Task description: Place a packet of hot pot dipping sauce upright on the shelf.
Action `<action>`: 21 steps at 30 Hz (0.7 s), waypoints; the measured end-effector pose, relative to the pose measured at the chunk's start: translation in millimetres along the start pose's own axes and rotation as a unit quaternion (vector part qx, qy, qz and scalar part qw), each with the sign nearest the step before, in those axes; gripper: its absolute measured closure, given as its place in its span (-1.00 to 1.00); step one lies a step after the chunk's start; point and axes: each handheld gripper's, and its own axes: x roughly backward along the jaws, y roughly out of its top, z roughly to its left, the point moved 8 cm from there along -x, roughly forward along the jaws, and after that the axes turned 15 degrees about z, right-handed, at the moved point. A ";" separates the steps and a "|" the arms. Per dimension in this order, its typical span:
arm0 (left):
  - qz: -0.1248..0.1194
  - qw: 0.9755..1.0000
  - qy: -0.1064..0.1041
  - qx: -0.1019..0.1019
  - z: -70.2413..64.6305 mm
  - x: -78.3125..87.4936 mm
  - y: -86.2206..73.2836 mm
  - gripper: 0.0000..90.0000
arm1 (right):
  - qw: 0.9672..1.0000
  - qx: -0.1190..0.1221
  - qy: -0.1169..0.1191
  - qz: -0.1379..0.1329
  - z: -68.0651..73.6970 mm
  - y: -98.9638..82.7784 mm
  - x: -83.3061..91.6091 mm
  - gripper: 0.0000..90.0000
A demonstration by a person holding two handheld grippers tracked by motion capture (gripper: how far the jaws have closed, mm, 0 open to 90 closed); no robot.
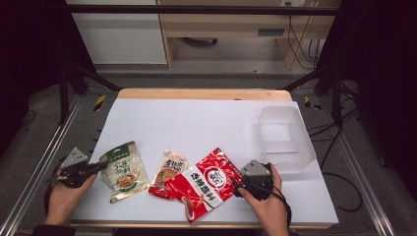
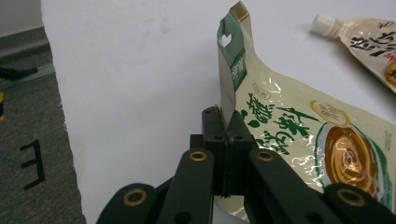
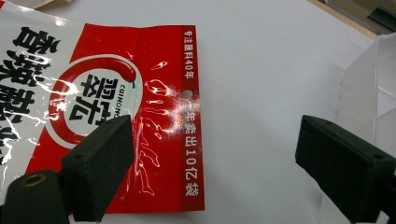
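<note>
The green-and-cream pouch point(image 2: 299, 135) lies at the near left of the white tabletop point(image 1: 206, 123), and your left gripper point(image 2: 227, 122) is clamped on its left edge; in the left gripper view that edge is pinched between the closed jaws and stands up from the surface, while the rest of the pouch rests flat. This is a grasp made, not a lift: judged from the frames, the pouch has not left the tabletop. Just to its right lies a spouted pouch point(image 1: 169, 169) with a white cap, untouched, and partly over that one's lower right lies the red packet point(image 1: 209, 182), also flat. Your right gripper point(image 3: 212, 158) hovers at the red packet's right-hand end with its jaws wide apart; one jaw sits over the printed red face, the other over bare tabletop, and nothing is held. Further right and towards the back stands a clear plastic bin point(image 1: 285, 140), and it appears to have nothing in it. If the work in hand is moving these pouches into that bin, my judgement is that it is at the very start: one pouch gripped, one approached, one not addressed, none delivered. You have all three carries and releases left to do, and the red packet needs a firm pinch first.
</note>
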 end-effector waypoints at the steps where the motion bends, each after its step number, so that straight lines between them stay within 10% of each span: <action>1: -0.005 1.000 0.002 -0.002 -1.0 2.5 1.0 1.00 | 1.000 0.000 0.001 0.001 0.3 0.0 0.0 -0.73; 21: -0.057 0.998 -0.001 -0.007 -13.5 29.8 9.6 1.00 | 1.000 -0.007 -0.005 0.005 -5.2 -1.9 0.8 -0.78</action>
